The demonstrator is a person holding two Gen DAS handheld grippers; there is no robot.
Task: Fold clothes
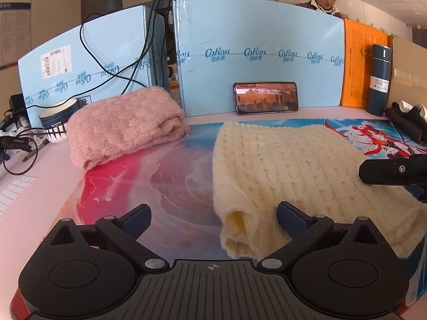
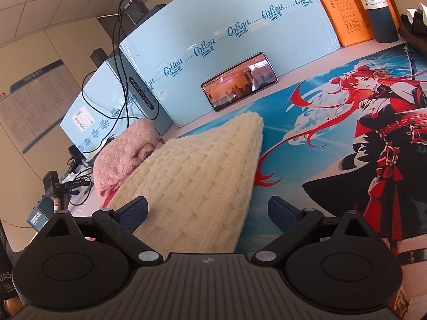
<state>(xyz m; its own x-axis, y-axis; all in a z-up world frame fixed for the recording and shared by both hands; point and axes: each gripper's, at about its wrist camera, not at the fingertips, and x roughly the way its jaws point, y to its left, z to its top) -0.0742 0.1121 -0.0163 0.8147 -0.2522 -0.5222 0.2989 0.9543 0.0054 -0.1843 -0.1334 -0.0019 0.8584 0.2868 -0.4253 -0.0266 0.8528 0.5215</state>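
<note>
Left wrist view: left gripper (image 1: 213, 217) spread wide, empty, straddling the near sleeve cuff (image 1: 236, 229) of the cream cable-knit sweater (image 1: 288, 165). Right gripper (image 2: 206, 212) equally wide, holding nothing. Knit looks soft, bulky, floppy; pinch a doubled edge at the cuff.

Right gripper (image 1: 384, 173) is cut off by the left wrist view's right edge, only one black finger shows, so can't tell how its jaws stand from there. Cream sweater (image 2: 197, 181) near end is hidden under the gripper body in the right wrist view; in the left wrist view its right side runs behind that finger. Pink sweater (image 2: 125, 154) is partly hidden behind the cream one. Flask (image 2: 373, 5) top is cropped by the frame edge. Shipping label (image 1: 55, 60) on the blue box is too small to read. Dark cloth bundle (image 1: 408, 122) is clipped at the right edge, can't identify it. Wall notices (image 2: 34, 106) are blurred.
</note>
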